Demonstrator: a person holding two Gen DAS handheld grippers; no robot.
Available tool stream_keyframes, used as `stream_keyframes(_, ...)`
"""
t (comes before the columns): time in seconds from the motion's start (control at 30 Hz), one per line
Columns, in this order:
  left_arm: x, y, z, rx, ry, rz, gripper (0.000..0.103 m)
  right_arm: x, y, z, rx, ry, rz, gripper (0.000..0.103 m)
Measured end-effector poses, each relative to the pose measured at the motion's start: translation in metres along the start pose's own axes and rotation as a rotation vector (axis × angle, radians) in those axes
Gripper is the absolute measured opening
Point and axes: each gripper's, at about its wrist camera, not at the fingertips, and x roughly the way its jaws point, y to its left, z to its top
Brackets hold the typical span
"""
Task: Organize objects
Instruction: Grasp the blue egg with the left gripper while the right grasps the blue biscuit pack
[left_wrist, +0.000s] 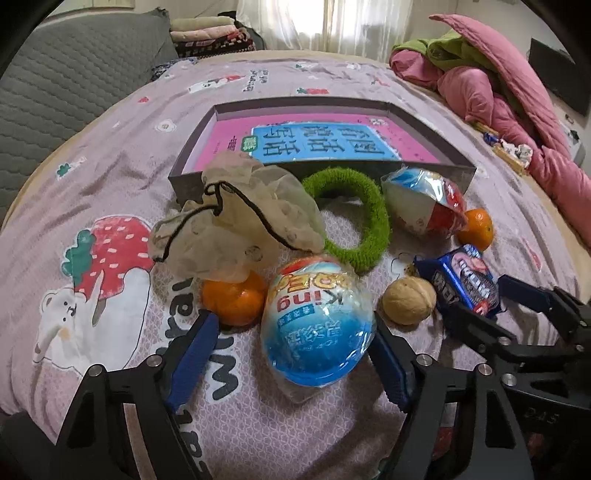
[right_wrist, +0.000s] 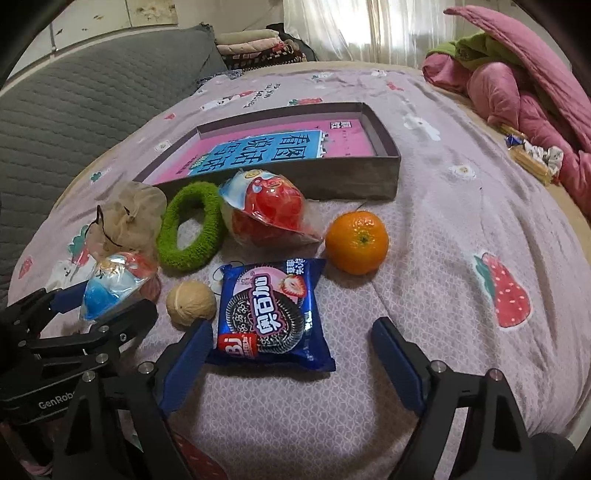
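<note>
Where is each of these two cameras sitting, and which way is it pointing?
Left wrist view: on the left hand-held gripper, looking down over the bed at the blue toy egg between its open fingers; the right hand-held gripper shows alongside.
Right wrist view: on the right hand-held gripper, facing the cookie packet between its open fingers.
Both share the grey box, green ring and walnut.

The toys lie packed close in front of the grey box (right_wrist: 384, 173). The green ring (right_wrist: 188, 229), red egg (right_wrist: 269, 210) and mesh bag (left_wrist: 236, 218) seem to touch, blocking that side. Right of the orange (right_wrist: 356, 242), the bedsheet (right_wrist: 461, 229) is bare and wide.
</note>
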Motion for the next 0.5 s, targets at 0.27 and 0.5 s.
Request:
stream_keyframes(0.27, -0.001, 0.000, 0.003, -0.002, -0.012, -0.018, 0.073, 0.012, 0.010, 0.005, -0.053, 0.021, -0.016, 0.070)
stream_keyframes(0.5, -0.002, -0.006, 0.002, 0.018, -0.020, -0.020, 0.065, 0.009, 0.018, -0.002, -0.105, -0.008, -0.025, 0.055)
